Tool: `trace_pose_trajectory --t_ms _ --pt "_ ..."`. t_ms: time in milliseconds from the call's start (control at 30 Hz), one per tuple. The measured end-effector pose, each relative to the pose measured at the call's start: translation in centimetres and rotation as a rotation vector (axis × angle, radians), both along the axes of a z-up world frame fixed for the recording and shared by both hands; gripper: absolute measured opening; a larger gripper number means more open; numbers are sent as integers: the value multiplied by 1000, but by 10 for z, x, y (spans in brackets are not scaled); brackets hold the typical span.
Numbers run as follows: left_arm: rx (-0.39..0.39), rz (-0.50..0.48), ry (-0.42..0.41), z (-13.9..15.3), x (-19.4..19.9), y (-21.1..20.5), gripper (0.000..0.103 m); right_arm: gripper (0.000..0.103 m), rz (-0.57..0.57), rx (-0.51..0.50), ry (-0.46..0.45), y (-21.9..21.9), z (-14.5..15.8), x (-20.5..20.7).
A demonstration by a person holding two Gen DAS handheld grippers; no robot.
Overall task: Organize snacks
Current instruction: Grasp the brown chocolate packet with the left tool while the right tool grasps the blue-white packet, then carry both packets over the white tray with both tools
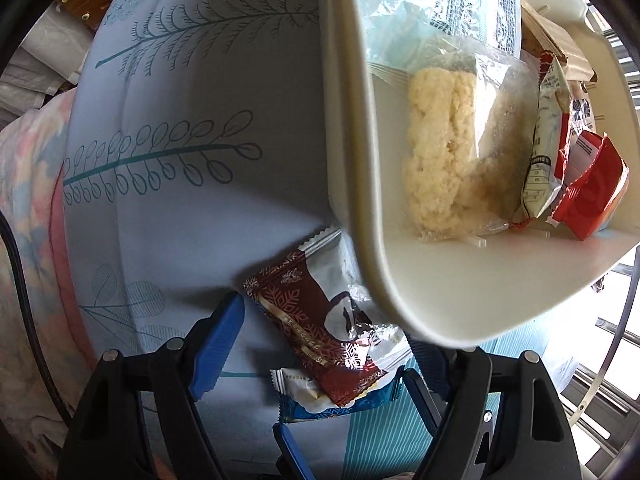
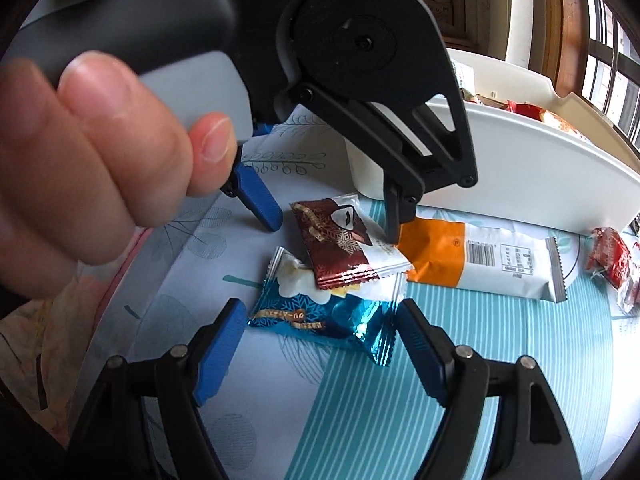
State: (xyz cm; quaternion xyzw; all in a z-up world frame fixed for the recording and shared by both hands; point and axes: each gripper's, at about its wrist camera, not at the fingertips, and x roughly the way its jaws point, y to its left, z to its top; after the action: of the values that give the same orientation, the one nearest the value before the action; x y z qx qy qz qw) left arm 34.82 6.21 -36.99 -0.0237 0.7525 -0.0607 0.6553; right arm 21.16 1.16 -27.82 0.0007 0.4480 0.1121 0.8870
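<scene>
Left gripper (image 2: pixel 334 228): jaws spread wide, straddling maroon snack packet (image 2: pixel 344 240), no contact seen. Right gripper (image 2: pixel 320 340): jaws spread, hovering at blue snack packet (image 2: pixel 324 320), nothing pinched. Maroon packet overlapping blue packet on leaf-print tablecloth (image 2: pixel 360 400). Orange-and-white bar (image 2: pixel 480 260) just beside, near wall of white bin (image 2: pixel 520 184). Bin contents: clear bag of pale crumbly snack (image 1: pixel 448 152), red wrappers (image 1: pixel 588 192).
</scene>
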Motion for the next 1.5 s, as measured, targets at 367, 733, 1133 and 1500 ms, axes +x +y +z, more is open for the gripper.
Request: trace_pose_trajectory --t_ms 367,733,1133,1500 --pt "23 32 -18 3 1 -2 60 78 25 38 7 -10 0 14" --pt "71 90 -38 7 2 34 51 66 29 19 31 -14 -5 26" --pt "50 157 -56 20 -20 74 45 60 33 -1 27 -11 -3 9" --pt "6 202 -142 64 -33 90 45 50 64 52 -30 -20 21 4"
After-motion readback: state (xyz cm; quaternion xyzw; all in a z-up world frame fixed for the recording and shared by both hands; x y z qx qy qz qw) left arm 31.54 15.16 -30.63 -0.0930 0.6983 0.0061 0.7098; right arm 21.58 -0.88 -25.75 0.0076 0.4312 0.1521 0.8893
